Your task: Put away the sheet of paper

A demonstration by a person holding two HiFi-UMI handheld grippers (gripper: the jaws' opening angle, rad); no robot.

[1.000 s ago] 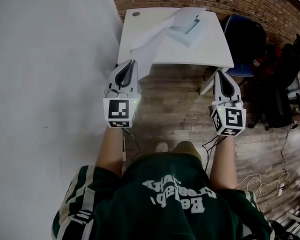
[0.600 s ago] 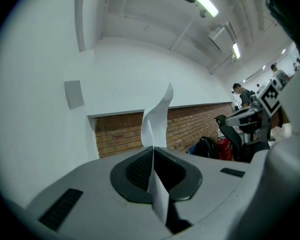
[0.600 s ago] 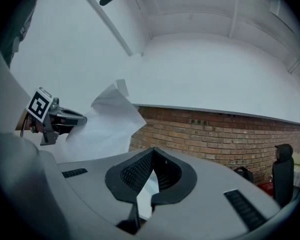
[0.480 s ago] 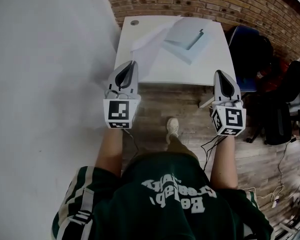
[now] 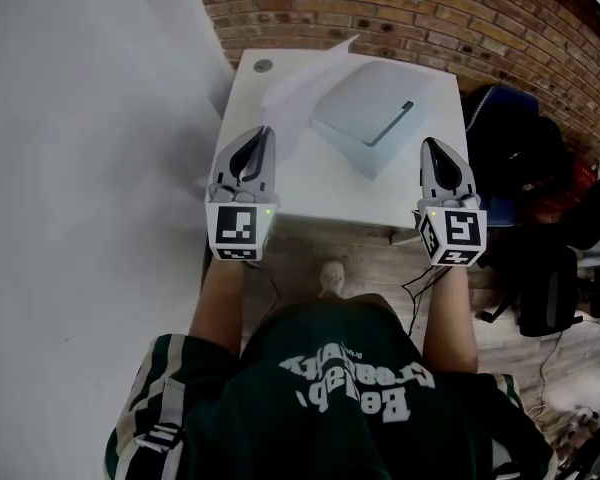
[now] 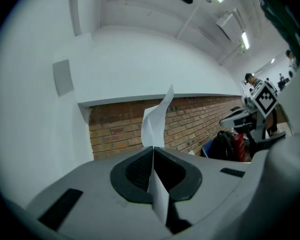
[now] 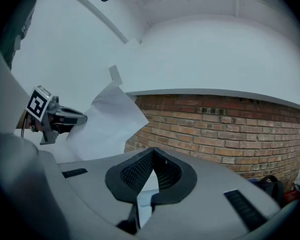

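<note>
**A:** Where is the sheet of paper (image 5: 298, 90), and what holds it?

**B:** My left gripper (image 5: 264, 134) holds it. Its jaws are pressed together on one edge of the sheet. In the left gripper view I see the paper edge-on, rising from between the ribbed black pads and curling over at the top. It stands above the left part of the white table (image 5: 310, 190), just beside a pale flat case (image 5: 365, 118) that lies there.

**A:** And your other hand?

**B:** My right gripper (image 5: 430, 146) is closed with nothing between the pads. It hovers over the near right edge of the table.

**A:** How do you expect the sheet to behave?

**B:** I judge it very light, thin and floppy. It bends under its own weight and will wave with any quick move. It creases easily, and the smooth surface could slip out if the pads loosen. A hold at the edge, as now, is enough to carry it. To lay it flat, I think a second pinch on the far corner would help.

**A:** What about the surroundings?

**B:** The table top is smooth, matte and rectangular. The case looks rigid, with a dark slot on top; I cannot tell if the paper belongs inside it. Behind is a rough brick wall (image 5: 430, 18).
</note>
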